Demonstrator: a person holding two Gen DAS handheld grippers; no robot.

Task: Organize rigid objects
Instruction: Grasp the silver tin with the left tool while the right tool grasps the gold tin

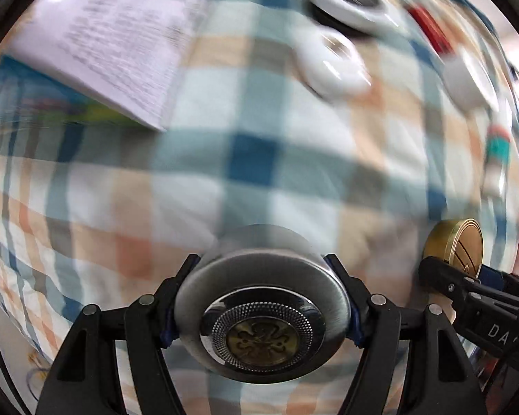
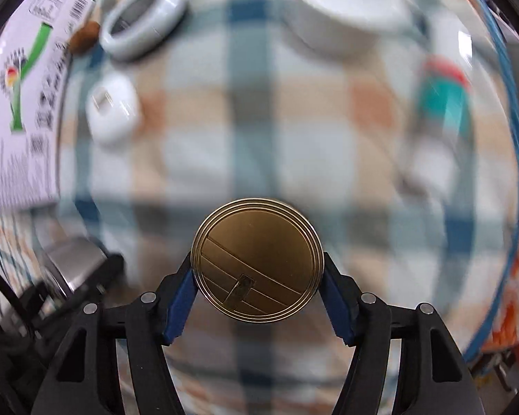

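My left gripper point(image 1: 263, 297) is shut on a round silver metal tin point(image 1: 263, 314) with a brass emblem on its end, held above the checked cloth. My right gripper point(image 2: 257, 276) is shut on a flat round gold tin point(image 2: 257, 259), held upright by its edges. The gold tin point(image 1: 456, 245) and the right gripper also show at the right of the left wrist view. The silver tin point(image 2: 72, 263) shows at the lower left of the right wrist view. Both views are blurred by motion.
On the checked cloth point(image 1: 259, 159) lie a white box with print point(image 1: 103, 41), a white ring-shaped object point(image 1: 349, 0), a white earbud case point(image 1: 332, 62), a white bowl point(image 2: 349, 10), a brown nut-like piece point(image 2: 84, 36) and a teal-banded bottle point(image 2: 443, 110).
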